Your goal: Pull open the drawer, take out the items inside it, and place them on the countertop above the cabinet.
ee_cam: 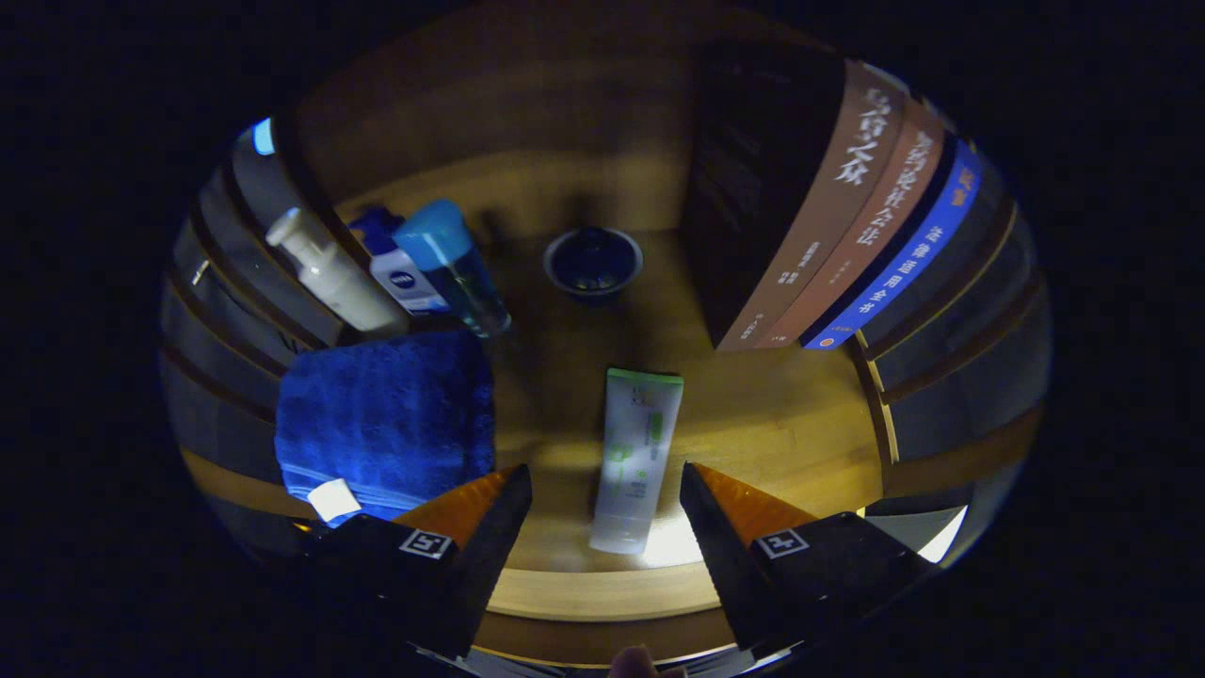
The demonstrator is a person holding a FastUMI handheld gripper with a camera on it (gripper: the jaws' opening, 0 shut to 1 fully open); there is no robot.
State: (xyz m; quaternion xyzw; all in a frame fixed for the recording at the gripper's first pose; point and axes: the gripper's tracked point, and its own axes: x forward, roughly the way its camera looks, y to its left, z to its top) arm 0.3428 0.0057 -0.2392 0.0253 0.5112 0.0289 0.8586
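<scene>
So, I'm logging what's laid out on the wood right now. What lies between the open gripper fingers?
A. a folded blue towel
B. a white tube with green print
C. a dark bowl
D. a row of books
B: the white tube lies lengthwise between the fingers of the open gripper, untouched; the towel sits to one side, the bowl beyond.

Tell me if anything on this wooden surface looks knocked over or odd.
Only the white tube lies flat, between the open gripper fingers; the bottles, books and dark bowl stand upright, and the blue towel is folded.

dim booth, wooden countertop [772, 424], slatted walls [951, 367]
</scene>
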